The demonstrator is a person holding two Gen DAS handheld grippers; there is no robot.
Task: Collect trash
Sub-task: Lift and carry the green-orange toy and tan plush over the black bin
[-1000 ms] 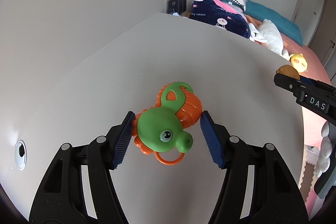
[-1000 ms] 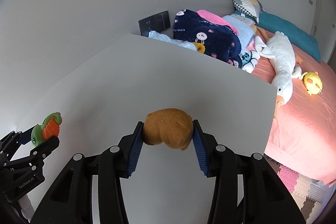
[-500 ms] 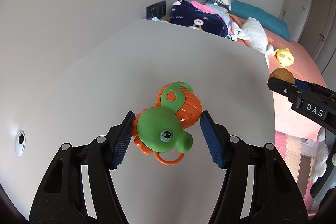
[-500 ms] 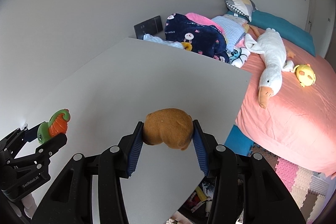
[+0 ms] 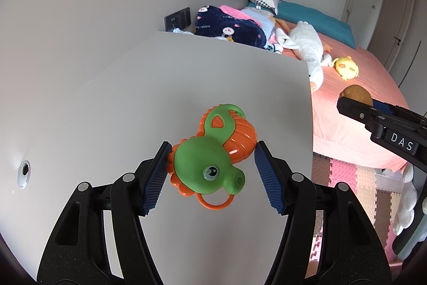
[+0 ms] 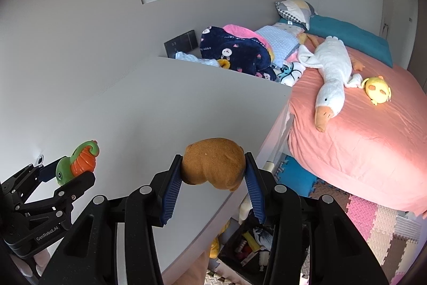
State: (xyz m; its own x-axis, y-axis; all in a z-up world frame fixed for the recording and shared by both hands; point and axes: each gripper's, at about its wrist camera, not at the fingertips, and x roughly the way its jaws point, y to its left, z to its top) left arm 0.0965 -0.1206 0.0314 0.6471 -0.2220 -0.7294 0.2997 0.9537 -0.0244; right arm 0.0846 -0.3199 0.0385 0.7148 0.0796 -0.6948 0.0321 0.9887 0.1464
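Already both pickups look done: the left gripper (image 5: 210, 170) has its fingers clamped on the green-and-orange toy (image 5: 213, 159), the right gripper (image 6: 213, 182) squeezes the brown plush (image 6: 213, 163), both held above the grey desk (image 6: 165, 108). Dropping them off remains, perhaps into the dark bin (image 6: 246, 245) below the desk's edge. Open floor lies between desk and bed (image 6: 360, 146).

Two wrist fisheyes, both angled down over the grey tabletop (image 5: 112, 103) toward the bed (image 6: 373, 140).
Left view sits close behind its own fingers, right likewise; each catches the other gripper at its edge, both share tabletop and bed.
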